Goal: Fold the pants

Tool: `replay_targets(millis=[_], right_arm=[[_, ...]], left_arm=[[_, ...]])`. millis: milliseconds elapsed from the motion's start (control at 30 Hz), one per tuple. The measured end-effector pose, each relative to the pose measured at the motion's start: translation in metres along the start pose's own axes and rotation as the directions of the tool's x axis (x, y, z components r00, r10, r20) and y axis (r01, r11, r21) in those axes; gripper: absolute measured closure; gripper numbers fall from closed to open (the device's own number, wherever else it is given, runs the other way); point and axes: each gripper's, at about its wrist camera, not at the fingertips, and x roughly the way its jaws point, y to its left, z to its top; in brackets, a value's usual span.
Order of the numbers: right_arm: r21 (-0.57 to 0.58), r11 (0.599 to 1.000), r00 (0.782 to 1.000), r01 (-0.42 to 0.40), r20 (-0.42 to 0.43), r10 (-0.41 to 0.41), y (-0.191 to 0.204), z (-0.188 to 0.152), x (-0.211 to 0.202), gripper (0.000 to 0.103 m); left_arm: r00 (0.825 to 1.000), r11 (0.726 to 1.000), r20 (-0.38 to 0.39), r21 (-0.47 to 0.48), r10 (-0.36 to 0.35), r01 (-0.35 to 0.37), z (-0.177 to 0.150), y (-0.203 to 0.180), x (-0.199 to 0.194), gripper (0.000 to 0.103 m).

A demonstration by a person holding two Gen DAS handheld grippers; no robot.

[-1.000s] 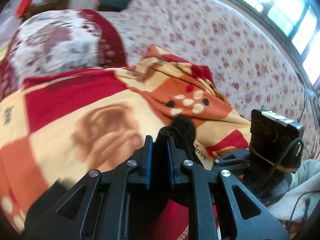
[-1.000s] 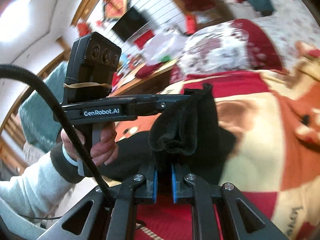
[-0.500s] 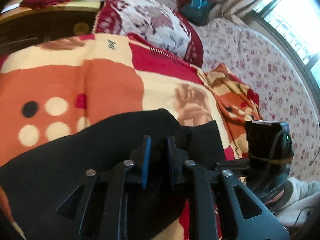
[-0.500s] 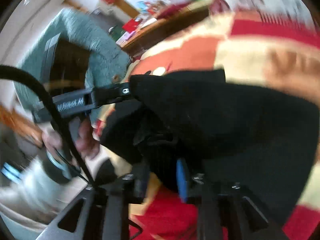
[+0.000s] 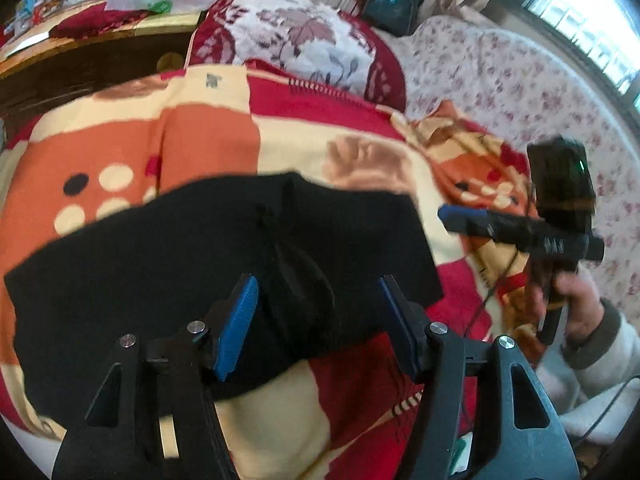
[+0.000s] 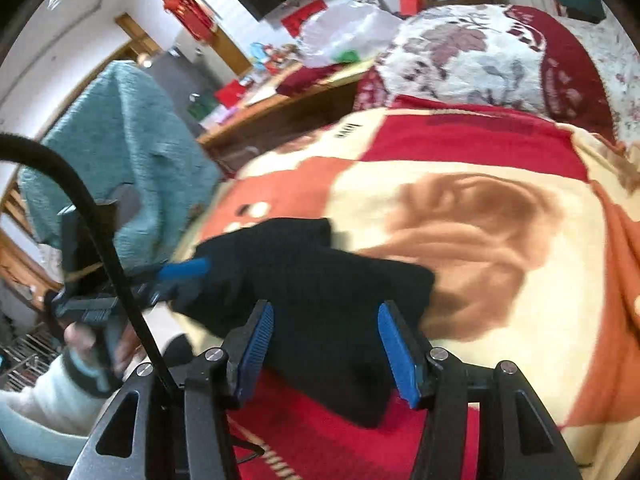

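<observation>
Just releasing a fold: pants [image 5: 208, 264] lying on blanket [image 5: 208, 144], both grippers' fingers [image 5: 236, 320] wide, holding nothing. Next: regrip for another fold.

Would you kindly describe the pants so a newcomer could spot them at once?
Find the bed's checked red, orange and cream blanket. The pants lie flat on its near part. They are the only plain black cloth there; everything around them is patterned.

the folded black fabric pants [image 5: 208, 248] lie flat on the red, orange and cream patchwork blanket [image 5: 208, 140] on the bed. behind the blanket sits a white leaf-patterned pillow with maroon edging [image 5: 304, 44]; the floral bedsheet [image 5: 500, 80] spreads to its right.
</observation>
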Motion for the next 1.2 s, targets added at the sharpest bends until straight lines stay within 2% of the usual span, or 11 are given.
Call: replay_targets(millis=[167,267,333,400,433,500,733,867,933,1033,1200], right_arm=[[0.112,0.994,1.000,-0.020,-0.012,0.022,-0.031,0.006,0.016,0.048],[0.160,0.987,0.999,-0.019,-0.033,0.024,-0.041,0.007,0.028,0.032],[0.210,0.977,0.997,-0.025,-0.061,0.038,-0.053,0.006,0.041,0.032],[0.254,0.963,0.994,-0.087,-0.037,0.099,-0.059,0.004,0.046,0.042],[0.262,0.956,0.990,-0.135,-0.008,0.142,-0.059,0.005,0.046,0.066],[0.194,0.976,0.995,-0.096,0.007,0.096,-0.047,0.008,0.043,0.071],[-0.007,0.997,0.995,0.082,0.053,-0.081,-0.017,0.022,0.019,0.078],[-0.011,0.985,0.984,0.170,-0.048,-0.170,-0.025,0.018,0.050,0.077],[0.045,0.987,0.988,0.154,-0.025,-0.153,-0.033,0.015,0.054,0.072],[0.105,0.978,0.984,0.180,-0.017,-0.180,-0.040,0.016,0.043,0.051],[0.126,0.977,0.982,0.171,0.053,-0.179,-0.033,0.020,0.010,0.051]], left_arm=[[0.994,0.993,-0.010,-0.041,0.108,-0.108,-0.008,0.000,0.020,0.042],[0.994,0.989,0.014,-0.108,0.105,-0.103,-0.009,0.007,0.025,0.042],[0.993,0.987,0.028,-0.121,0.113,-0.109,-0.007,0.006,0.027,0.042],[0.991,0.986,0.037,-0.115,0.126,-0.121,-0.005,0.003,0.031,0.042],[0.992,0.985,0.039,-0.125,0.123,-0.117,-0.004,0.004,0.033,0.052],[0.997,0.984,0.026,-0.165,0.074,-0.069,0.000,0.006,0.038,0.082],[0.992,0.989,0.070,-0.118,0.101,-0.092,0.010,-0.014,0.029,0.087],[0.990,0.970,-0.018,-0.195,0.142,-0.143,-0.001,0.003,0.048,0.087],[0.995,0.962,-0.013,-0.254,0.101,-0.101,-0.005,0.012,0.047,0.085],[0.996,0.956,-0.010,-0.281,0.090,-0.089,-0.008,0.015,0.039,0.084],[0.991,0.959,-0.003,-0.254,0.132,-0.129,-0.017,0.010,0.025,0.085]])
